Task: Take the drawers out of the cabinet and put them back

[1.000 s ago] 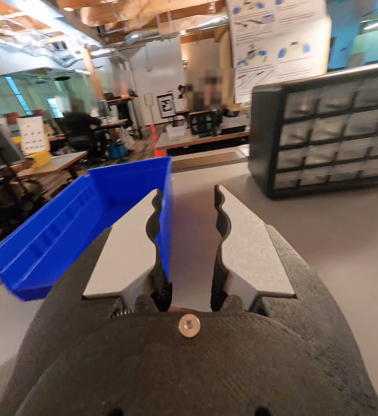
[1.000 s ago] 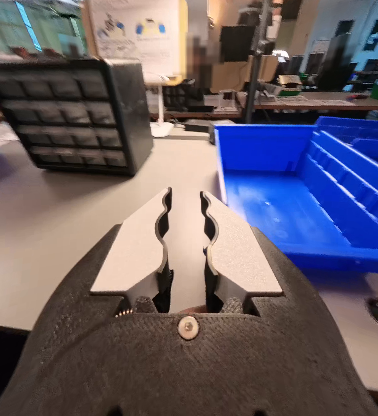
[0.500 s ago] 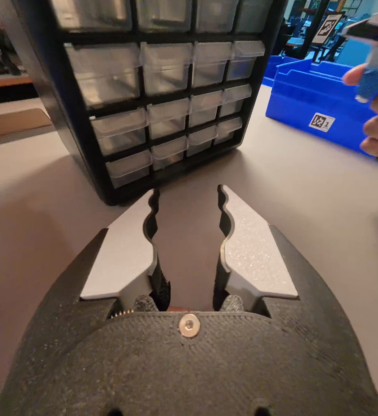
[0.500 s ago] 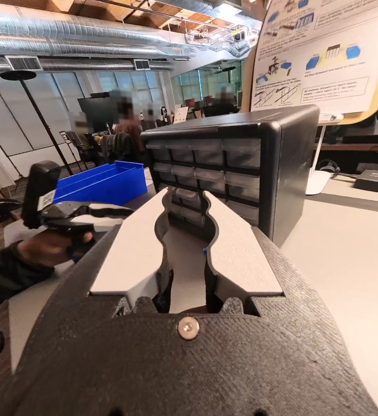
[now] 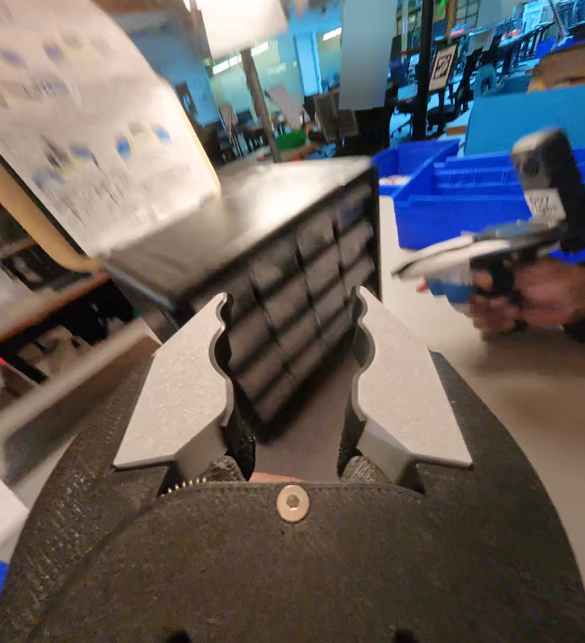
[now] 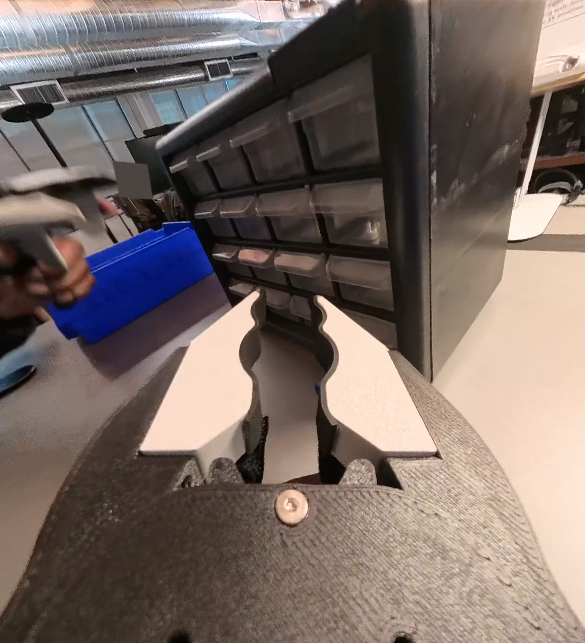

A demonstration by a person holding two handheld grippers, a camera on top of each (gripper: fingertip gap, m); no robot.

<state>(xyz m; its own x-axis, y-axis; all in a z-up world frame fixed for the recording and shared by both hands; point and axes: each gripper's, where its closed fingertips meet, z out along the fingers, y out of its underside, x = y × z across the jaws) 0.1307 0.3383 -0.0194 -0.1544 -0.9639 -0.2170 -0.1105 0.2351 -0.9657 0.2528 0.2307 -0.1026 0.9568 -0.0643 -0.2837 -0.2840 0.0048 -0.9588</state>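
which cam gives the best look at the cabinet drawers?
Right wrist view: the clear drawers in the black cabinet are sharp, with handles visible. Left wrist view shows the same drawer grid motion-blurred and dark.

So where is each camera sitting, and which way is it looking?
Left wrist view: rides on the left gripper, open, facing the black drawer cabinet; the right hand shows at the right.
Right wrist view: rides on the right gripper, open, facing the cabinet's clear drawers; the left hand shows at the left.
Shared: the cabinet, grey table.
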